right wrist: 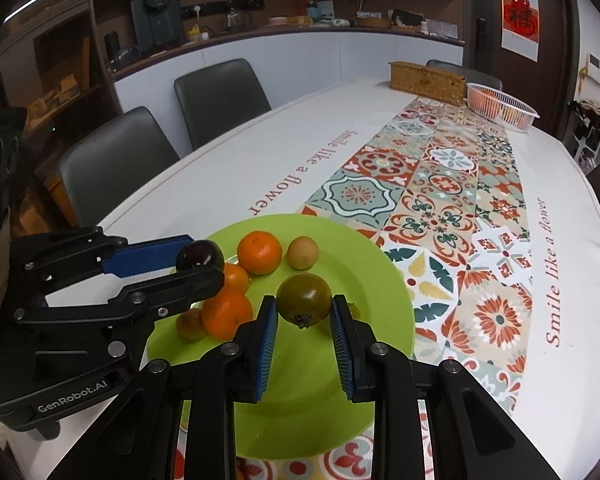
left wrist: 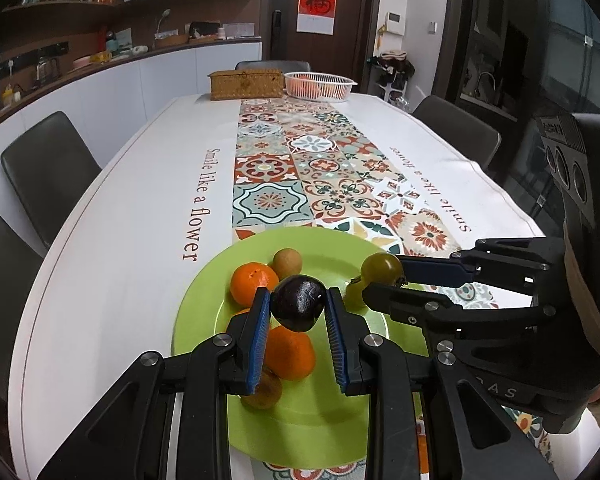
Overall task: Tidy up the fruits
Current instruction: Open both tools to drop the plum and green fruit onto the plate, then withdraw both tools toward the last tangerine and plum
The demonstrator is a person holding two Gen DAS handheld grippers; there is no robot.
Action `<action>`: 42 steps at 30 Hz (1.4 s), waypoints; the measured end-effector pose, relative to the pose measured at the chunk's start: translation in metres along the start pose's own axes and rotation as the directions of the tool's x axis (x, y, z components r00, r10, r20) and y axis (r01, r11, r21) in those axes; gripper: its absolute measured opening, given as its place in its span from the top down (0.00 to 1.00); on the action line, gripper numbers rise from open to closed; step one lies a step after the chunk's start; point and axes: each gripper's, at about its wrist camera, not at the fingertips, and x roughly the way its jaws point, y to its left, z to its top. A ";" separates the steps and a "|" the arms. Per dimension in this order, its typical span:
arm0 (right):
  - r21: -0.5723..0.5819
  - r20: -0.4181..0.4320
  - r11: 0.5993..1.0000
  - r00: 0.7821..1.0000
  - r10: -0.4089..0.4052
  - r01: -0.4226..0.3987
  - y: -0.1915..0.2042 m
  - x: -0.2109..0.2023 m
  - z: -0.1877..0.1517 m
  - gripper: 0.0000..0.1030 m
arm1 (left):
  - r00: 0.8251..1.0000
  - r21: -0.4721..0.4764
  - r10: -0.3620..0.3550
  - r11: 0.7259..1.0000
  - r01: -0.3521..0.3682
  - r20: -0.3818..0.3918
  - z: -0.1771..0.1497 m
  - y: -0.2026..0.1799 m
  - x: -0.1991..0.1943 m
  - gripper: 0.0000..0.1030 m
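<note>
A green plate (left wrist: 312,420) (right wrist: 364,264) at the table's near end holds several oranges (left wrist: 254,283) (right wrist: 259,251), a small tan fruit (left wrist: 287,262) (right wrist: 303,253) and a brownish fruit (left wrist: 264,392) (right wrist: 190,323). My left gripper (left wrist: 298,304) (right wrist: 200,266) is shut on a dark purple plum (left wrist: 299,302) (right wrist: 199,258) above the plate. My right gripper (right wrist: 304,306) (left wrist: 382,276) is shut on a green tomato (right wrist: 304,300) (left wrist: 381,267) above the plate's right side. Another small green fruit (left wrist: 354,290) lies under it.
A white basket (left wrist: 320,85) (right wrist: 502,107) with orange fruit and a woven box (left wrist: 246,84) (right wrist: 426,77) stand at the table's far end. A patterned runner (left wrist: 300,168) runs down the white tablecloth. Grey chairs (left wrist: 50,168) (right wrist: 220,96) line the sides.
</note>
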 end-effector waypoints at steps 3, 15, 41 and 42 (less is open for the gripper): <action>-0.004 -0.009 1.000 1.000 -0.006 0.006 0.000 0.006 0.000 0.73 | 1.000 0.006 -0.002 1.000 0.002 -0.010 0.000 0.001 0.004 0.73; 0.003 0.008 0.999 0.999 -0.034 0.034 0.000 -0.005 -0.008 0.66 | 0.999 0.019 0.044 0.999 -0.045 0.017 -0.009 -0.004 -0.019 0.64; -0.013 0.192 0.999 0.981 -0.033 0.036 0.027 -0.128 -0.057 0.60 | 0.979 0.059 0.089 0.993 -0.102 0.185 -0.052 -0.059 -0.137 0.44; -0.014 0.197 0.999 0.980 -0.034 0.037 0.027 -0.131 -0.060 0.60 | 0.978 0.063 0.088 0.993 -0.101 0.191 -0.055 -0.061 -0.140 0.43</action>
